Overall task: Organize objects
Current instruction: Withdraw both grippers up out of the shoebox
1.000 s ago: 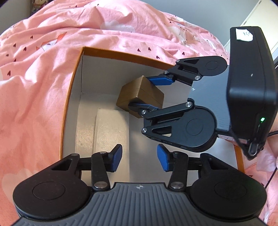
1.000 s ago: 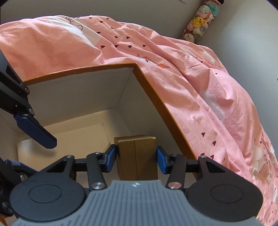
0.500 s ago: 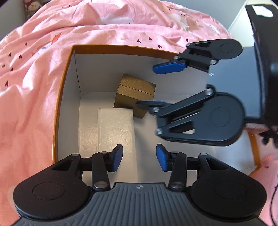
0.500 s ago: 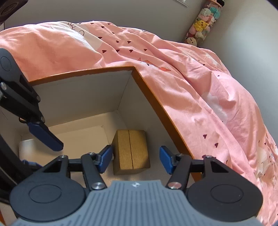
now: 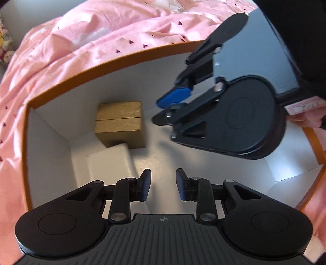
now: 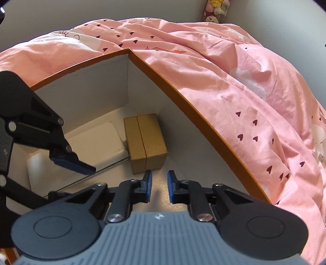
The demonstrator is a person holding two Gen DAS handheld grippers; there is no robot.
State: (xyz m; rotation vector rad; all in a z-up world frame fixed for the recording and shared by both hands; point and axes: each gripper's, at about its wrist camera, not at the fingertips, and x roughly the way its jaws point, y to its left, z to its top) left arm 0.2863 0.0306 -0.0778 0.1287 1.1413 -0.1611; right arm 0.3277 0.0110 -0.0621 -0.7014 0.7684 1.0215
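A small brown cardboard box (image 5: 120, 120) (image 6: 144, 140) rests on the floor of a large orange-rimmed box (image 5: 101, 65) (image 6: 183, 102), in a corner against its white wall. My right gripper (image 6: 159, 181) hovers just short of it; the jaws are closing with a narrow gap and nothing between them. In the left wrist view the right gripper (image 5: 173, 97) hangs to the right of the small box. My left gripper (image 5: 162, 177) is over the middle of the large box, jaws closing on nothing. One of the left gripper's blue pads (image 6: 71, 163) shows at the left of the right wrist view.
A flat white insert (image 5: 108, 161) (image 6: 81, 146) lies on the large box's floor beside the brown box. A pink bedspread with small hearts (image 6: 244, 91) surrounds the large box. Plush toys (image 6: 214, 10) stand by the far wall.
The right gripper let go of the brown box, which now sits on the large box's floor, and drew back from it. Both grippers' jaws narrowed. The left gripper shifted and rolled.
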